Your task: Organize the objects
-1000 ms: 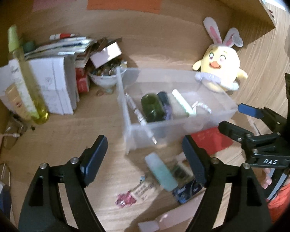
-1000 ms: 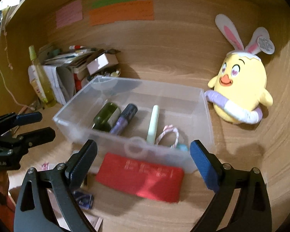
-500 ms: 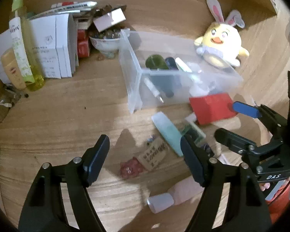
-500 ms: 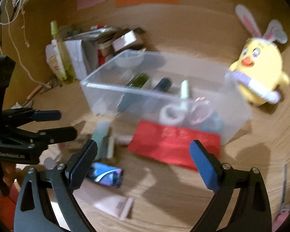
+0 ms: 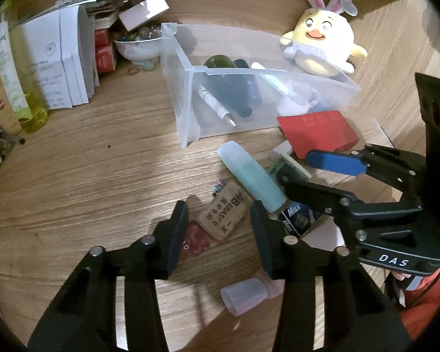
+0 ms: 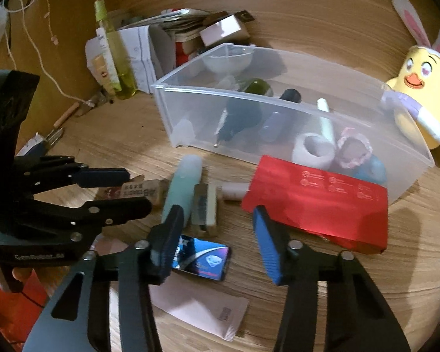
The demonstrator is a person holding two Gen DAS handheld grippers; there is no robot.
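Observation:
My left gripper [image 5: 218, 233] hangs low over the wooden desk, its jaws closing. A tan 4B eraser [image 5: 224, 214] lies between its fingers, and the pads stand clear of it. My right gripper [image 6: 217, 234] is also closing, just right of the left gripper [image 6: 139, 190]. A small green and white box [image 6: 204, 208] and a shiny blue packet [image 6: 202, 259] lie between its fingers, untouched. A teal tube [image 5: 250, 176] lies between the two grippers. Behind stands the clear plastic bin [image 6: 278, 94] holding bottles, a pen and a tape roll.
A red pouch [image 6: 316, 202] leans at the bin's front. A pink tube with a clear cap [image 5: 245, 293] and a white sachet [image 6: 202, 311] lie nearest me. A yellow plush chick [image 5: 319, 44] sits far right. Boxes, a bowl [image 5: 138, 45] and a yellow bottle [image 5: 23, 88] crowd the far left.
Both grippers have come down toward the loose items in front of the bin, and both pairs of jaws have narrowed. The bin and plush now sit higher in each view.

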